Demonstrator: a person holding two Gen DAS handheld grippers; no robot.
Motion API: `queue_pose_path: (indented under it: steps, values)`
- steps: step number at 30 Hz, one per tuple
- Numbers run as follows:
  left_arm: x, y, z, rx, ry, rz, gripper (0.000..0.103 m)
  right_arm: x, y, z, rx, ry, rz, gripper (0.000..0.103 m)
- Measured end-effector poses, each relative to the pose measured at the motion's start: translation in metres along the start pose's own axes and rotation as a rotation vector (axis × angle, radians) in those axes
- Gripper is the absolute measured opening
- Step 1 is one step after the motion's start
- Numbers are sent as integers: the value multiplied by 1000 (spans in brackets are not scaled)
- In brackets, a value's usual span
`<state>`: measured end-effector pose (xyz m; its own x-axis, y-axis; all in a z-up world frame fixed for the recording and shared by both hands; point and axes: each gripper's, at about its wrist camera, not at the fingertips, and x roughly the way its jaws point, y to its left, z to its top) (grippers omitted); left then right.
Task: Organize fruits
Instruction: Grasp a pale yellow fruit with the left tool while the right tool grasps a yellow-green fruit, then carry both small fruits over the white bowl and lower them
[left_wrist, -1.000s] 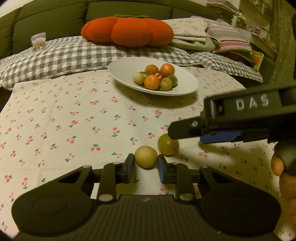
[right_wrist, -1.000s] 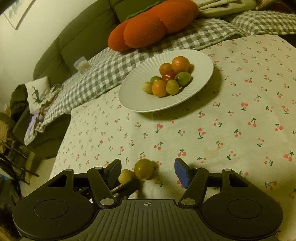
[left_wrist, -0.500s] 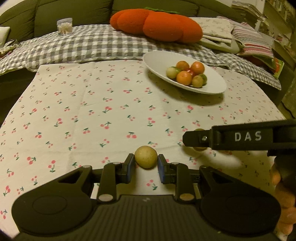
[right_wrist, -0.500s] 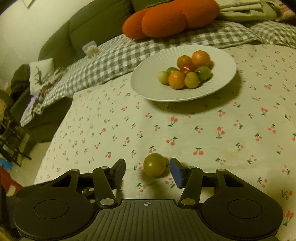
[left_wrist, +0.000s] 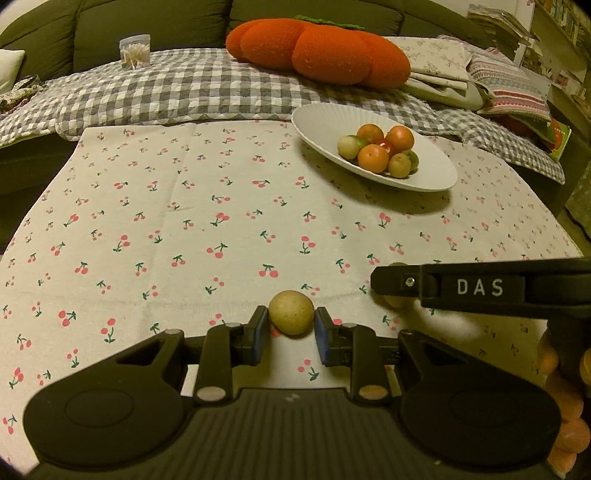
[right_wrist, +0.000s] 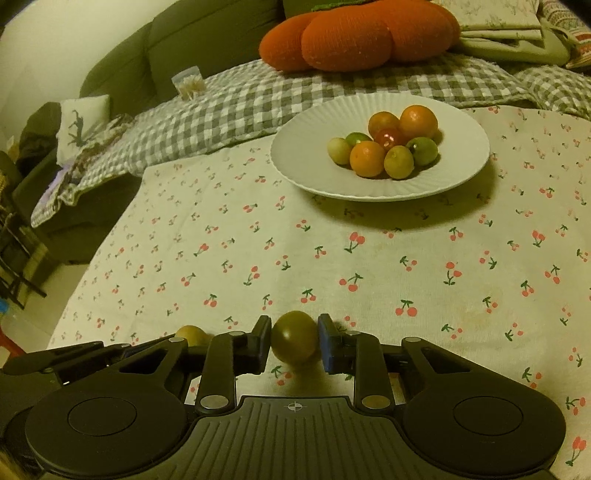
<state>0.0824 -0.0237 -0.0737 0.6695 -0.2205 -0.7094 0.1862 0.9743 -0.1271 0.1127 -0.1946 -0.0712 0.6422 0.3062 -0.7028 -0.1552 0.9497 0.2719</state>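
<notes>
My left gripper (left_wrist: 291, 328) is shut on a pale yellow fruit (left_wrist: 291, 312), held just above the cherry-print tablecloth (left_wrist: 184, 221). My right gripper (right_wrist: 294, 341) is shut on a dark green fruit (right_wrist: 294, 336); its shadow falls on the cloth below. From the left wrist view the right gripper (left_wrist: 384, 286) reaches in from the right and mostly hides the green fruit (left_wrist: 396, 300). From the right wrist view the yellow fruit (right_wrist: 190, 334) shows at the left. A white plate (right_wrist: 314, 147), also in the left wrist view (left_wrist: 424, 173), holds several orange, green and red fruits (right_wrist: 384, 146) at the far side.
A grey checked blanket (left_wrist: 166, 92) and an orange pumpkin cushion (left_wrist: 317, 50) lie behind the table on a dark sofa. A small clear container (left_wrist: 135, 50) stands on the blanket. Folded cloths (left_wrist: 498, 81) are at the back right. The table's left edge drops to the floor (right_wrist: 44, 295).
My right gripper has closed its fingers onto the green fruit. Both grippers have drawn back and lifted a little, so the plate looks farther away. The left grip on the yellow fruit is unchanged.
</notes>
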Motion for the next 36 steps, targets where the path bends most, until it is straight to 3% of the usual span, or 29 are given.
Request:
queue_pose_path:
  steps: [36]
  values:
    - [-17,-10,29,-45,-70,-57,25,-46,-15,26,47,-88,44,25]
